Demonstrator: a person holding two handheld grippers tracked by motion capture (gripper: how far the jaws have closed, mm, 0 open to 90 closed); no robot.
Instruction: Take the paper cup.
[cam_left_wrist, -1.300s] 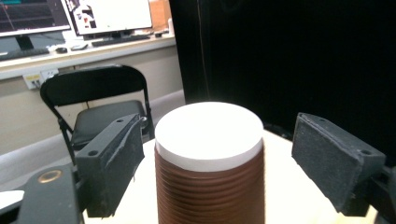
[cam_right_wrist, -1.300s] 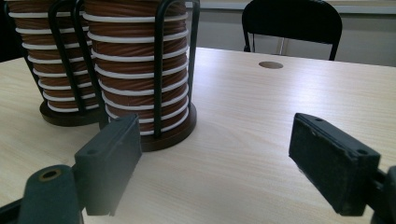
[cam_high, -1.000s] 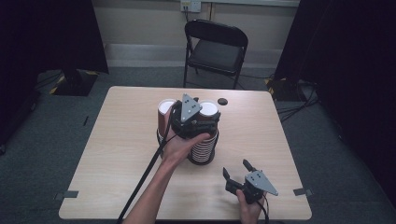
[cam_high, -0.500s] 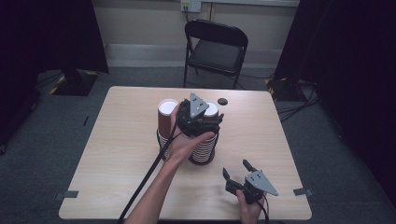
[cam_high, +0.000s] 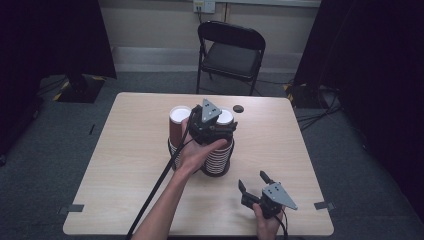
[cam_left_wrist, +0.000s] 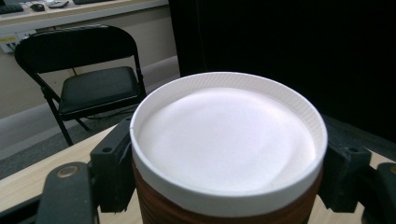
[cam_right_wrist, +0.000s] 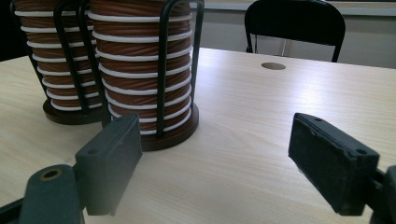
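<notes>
Two stacks of brown ribbed paper cups with white rims stand in black wire holders (cam_high: 216, 169) at the table's middle. My left gripper (cam_high: 214, 125) sits on top of the right stack (cam_high: 220, 152). Its jaws have just been closing, and they now press both sides of the top cup (cam_left_wrist: 229, 149), whose white inside faces the camera. The left stack (cam_high: 178, 120) stands beside it, untouched. My right gripper (cam_high: 255, 181) rests low near the front right of the table, open with nothing between its pads (cam_right_wrist: 109, 161), and faces the nearer stack (cam_right_wrist: 140, 65).
A small dark round hole (cam_high: 238, 108) marks the table behind the stacks. A black folding chair (cam_high: 232, 50) stands beyond the far edge. The left gripper's cable (cam_high: 155, 190) trails across the table (cam_high: 125, 165) toward the front edge.
The left gripper has shifted slightly to the right over the right stack, and its jaws have closed on the top cup. The right gripper has not moved.
</notes>
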